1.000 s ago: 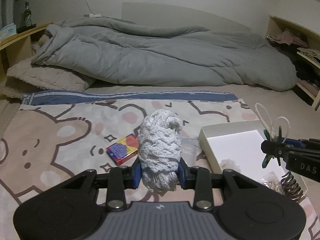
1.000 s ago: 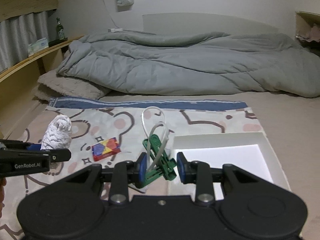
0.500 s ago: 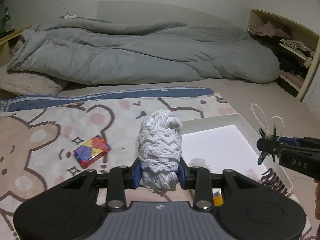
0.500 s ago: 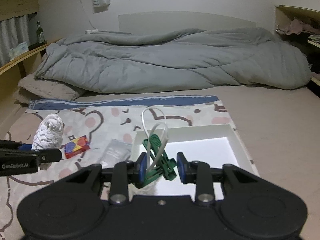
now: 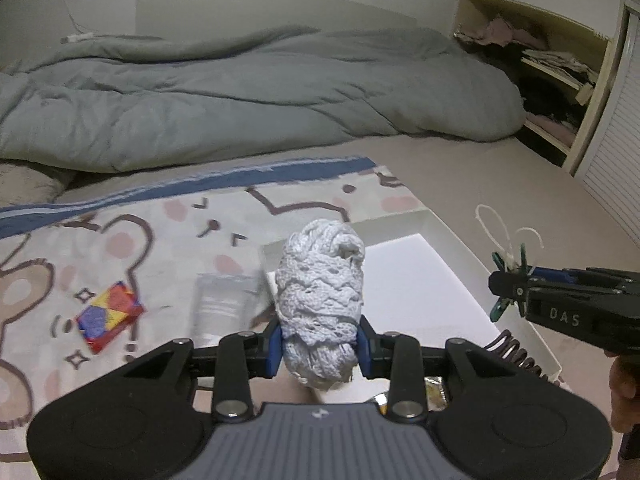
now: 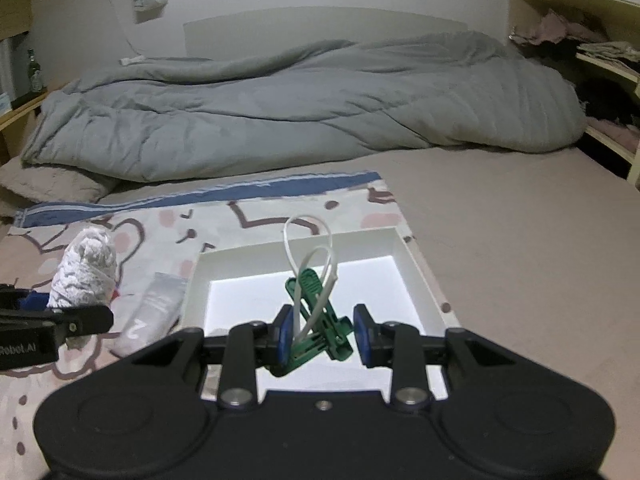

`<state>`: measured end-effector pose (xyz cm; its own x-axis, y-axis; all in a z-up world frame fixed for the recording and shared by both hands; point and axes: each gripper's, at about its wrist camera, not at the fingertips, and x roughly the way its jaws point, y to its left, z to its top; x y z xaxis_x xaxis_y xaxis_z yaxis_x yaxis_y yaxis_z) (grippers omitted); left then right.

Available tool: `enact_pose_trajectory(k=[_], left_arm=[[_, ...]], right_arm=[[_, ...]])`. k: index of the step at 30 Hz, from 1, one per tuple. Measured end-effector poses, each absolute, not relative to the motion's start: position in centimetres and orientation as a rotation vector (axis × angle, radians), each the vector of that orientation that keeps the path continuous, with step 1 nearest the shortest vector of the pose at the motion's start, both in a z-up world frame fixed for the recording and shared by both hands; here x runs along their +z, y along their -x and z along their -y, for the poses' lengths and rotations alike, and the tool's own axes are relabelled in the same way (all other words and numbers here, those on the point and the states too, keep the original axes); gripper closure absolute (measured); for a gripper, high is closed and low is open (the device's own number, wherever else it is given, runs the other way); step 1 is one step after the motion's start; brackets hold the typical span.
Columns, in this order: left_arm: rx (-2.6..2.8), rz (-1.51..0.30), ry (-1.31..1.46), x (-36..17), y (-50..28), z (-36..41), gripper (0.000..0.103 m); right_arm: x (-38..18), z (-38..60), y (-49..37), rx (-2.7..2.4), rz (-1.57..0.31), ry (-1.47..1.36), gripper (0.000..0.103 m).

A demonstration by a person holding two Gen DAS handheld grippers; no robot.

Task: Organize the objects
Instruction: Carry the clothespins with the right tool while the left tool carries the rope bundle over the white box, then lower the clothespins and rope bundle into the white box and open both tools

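My left gripper (image 5: 319,346) is shut on a roll of white lace cloth (image 5: 320,288), which stands upright above the near left corner of a white shallow box (image 5: 448,236). That roll (image 6: 86,270) shows at the left of the right wrist view too. My right gripper (image 6: 320,334) is shut on green clips with white cable ties (image 6: 316,312), held over the box (image 6: 416,268). From the left wrist view the right gripper (image 5: 510,286) hangs over the box's right rim, the clips (image 5: 508,272) at its tip.
A red, blue and yellow packet (image 5: 109,315) and a clear grey pouch (image 5: 224,304) lie on the bear-print cloth (image 5: 140,240) left of the box. A grey duvet (image 6: 300,108) fills the back of the bed. Shelves (image 5: 560,80) stand at the right.
Both grippers have moved right across the bed with their loads, from over the bear-print cloth to over the white box. Neither grip has altered.
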<state>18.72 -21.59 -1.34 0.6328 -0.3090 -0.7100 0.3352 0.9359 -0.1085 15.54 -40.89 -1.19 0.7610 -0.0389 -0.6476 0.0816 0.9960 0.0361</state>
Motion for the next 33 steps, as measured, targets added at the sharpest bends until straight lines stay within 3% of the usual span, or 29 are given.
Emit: enact_pose_trajectory(k=[23,26,28,33], left_arm=[[-0.479,-0.965,-0.04,-8.7,-23.4,29.9,0.065],[-0.471,-0.973,-0.052,-9.0,-23.6,30.5,0.062],[-0.45,-0.991,-0.057,-9.3,-23.8,30.7,0.054],[-0.45,-1.001,-0.076,-9.4,-23.6,30.6,0.051]], right_arm=[[-7.6,45.8,-19.9,-0.171,-0.888,-0.081,0.07],[-7.7,46.1,-20.2,-0.174,-0.888,-0.11,0.069],[-7.9,46.2,-20.4,-0.188,-0.898,-0.116,0.069],[-8.0,46.7,-20.4,-0.213,-0.912,-0.144,0.059]])
